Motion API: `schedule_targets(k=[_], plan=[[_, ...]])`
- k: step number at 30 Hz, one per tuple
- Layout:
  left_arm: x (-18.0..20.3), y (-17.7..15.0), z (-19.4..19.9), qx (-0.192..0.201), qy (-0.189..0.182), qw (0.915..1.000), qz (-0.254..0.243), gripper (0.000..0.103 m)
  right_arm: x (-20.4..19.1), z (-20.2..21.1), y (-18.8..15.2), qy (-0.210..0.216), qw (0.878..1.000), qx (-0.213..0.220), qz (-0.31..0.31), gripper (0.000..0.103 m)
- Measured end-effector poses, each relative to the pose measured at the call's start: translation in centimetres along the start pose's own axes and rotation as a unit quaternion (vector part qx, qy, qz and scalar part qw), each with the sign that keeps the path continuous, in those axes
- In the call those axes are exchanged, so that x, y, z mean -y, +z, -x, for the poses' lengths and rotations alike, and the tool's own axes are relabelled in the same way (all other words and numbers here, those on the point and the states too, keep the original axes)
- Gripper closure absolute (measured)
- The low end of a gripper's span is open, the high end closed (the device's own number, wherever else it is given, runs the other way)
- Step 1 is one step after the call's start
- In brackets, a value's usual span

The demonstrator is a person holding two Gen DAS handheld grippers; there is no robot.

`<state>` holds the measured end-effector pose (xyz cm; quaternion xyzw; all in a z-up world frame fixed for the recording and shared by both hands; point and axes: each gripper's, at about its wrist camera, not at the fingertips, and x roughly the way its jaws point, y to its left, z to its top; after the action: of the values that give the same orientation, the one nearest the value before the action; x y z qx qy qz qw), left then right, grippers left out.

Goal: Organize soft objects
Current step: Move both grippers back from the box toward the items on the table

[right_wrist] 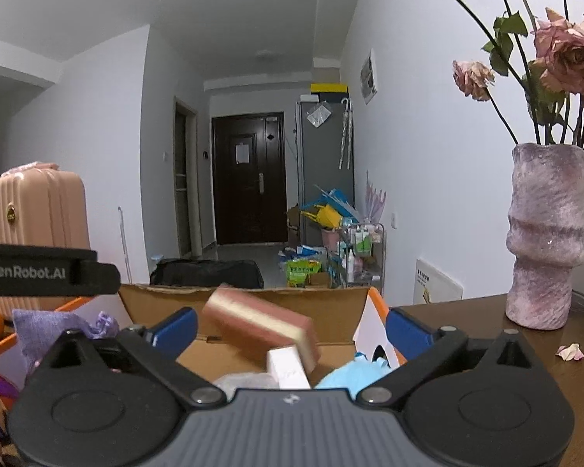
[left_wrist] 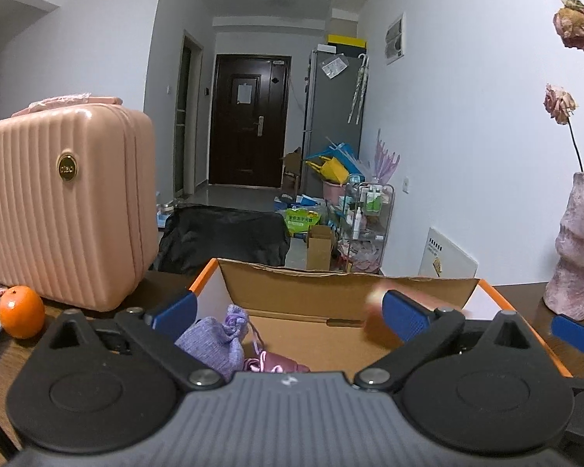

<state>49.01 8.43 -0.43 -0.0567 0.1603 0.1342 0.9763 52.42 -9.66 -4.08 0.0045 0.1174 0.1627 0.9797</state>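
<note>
An open cardboard box with an orange rim (left_wrist: pixel 408 292) stands on the dark table in front of both grippers. My left gripper (left_wrist: pixel 288 311) is open over it, with nothing between its pads. Below it lie a lavender drawstring pouch (left_wrist: pixel 214 340) and a pink pouch (left_wrist: pixel 272 364). My right gripper (right_wrist: pixel 291 329) is open too. A blurred pink-and-cream sponge block (right_wrist: pixel 261 323) sits tilted between its fingers, clear of both pads, above the box. Under it are a small white box (right_wrist: pixel 288 366) and a light blue fluffy thing (right_wrist: pixel 354 373). The same sponge shows as a pink blur (left_wrist: pixel 375 323) in the left wrist view.
A pink ribbed suitcase (left_wrist: pixel 66 202) stands on the table to the left, with an orange (left_wrist: pixel 21 311) beside it. A mauve vase of dried roses (right_wrist: pixel 549 233) stands at the right, with a fallen petal (right_wrist: pixel 570 351) near it. Beyond the table lie a hallway and floor clutter.
</note>
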Motion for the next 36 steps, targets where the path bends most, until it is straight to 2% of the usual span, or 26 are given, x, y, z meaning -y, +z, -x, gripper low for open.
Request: schedule_targets(k=[18, 36], plan=[[-0.3, 0.5, 0.0, -0.014, 0.009, 0.9998, 0.014, 0.000, 0.1, 0.4, -0.2, -0.012, 1.000, -0.001, 0.006, 0.000], [-1.5, -1.1, 4.6, -0.014, 0.012, 0.9998, 0.010, 0.000, 0.7, 5.8, -1.2, -0.028, 1.000, 0.006, 0.007, 0.000]])
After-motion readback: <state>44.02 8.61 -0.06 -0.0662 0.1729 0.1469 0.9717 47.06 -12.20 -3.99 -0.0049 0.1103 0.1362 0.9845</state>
